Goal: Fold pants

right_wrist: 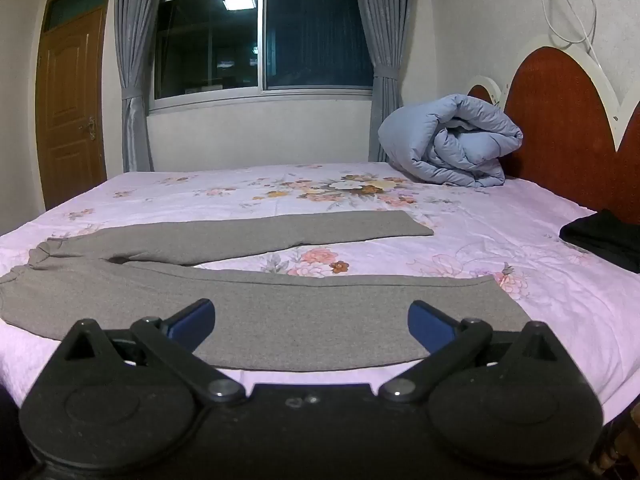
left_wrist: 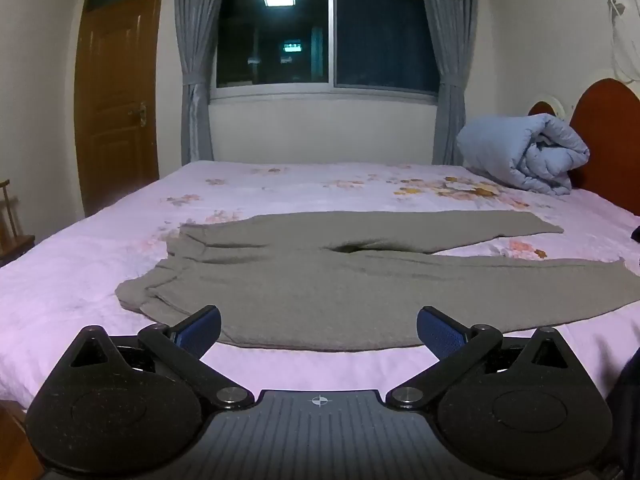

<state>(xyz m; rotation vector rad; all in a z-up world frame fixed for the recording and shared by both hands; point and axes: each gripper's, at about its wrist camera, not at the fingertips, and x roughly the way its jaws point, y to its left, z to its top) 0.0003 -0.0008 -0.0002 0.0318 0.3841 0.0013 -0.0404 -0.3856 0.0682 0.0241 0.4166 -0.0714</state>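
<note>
Grey pants [left_wrist: 328, 280] lie spread flat on the pink flowered bed sheet [left_wrist: 80, 264], waistband to the left and both legs stretching right. My left gripper [left_wrist: 319, 330] hovers open at the pants' near edge, close to the waist end, with nothing between its blue pads. In the right wrist view the same pants [right_wrist: 280, 308] show their near leg in front and the far leg behind. My right gripper [right_wrist: 311, 322] stands open over the near leg's lower half, apart from the cloth.
A rolled pale blue duvet [right_wrist: 448, 140] sits at the back right against the red headboard [right_wrist: 560, 128]. A black folded garment [right_wrist: 608, 240] lies at the bed's right side. Window, grey curtains and a wooden door [left_wrist: 116, 96] stand beyond the bed.
</note>
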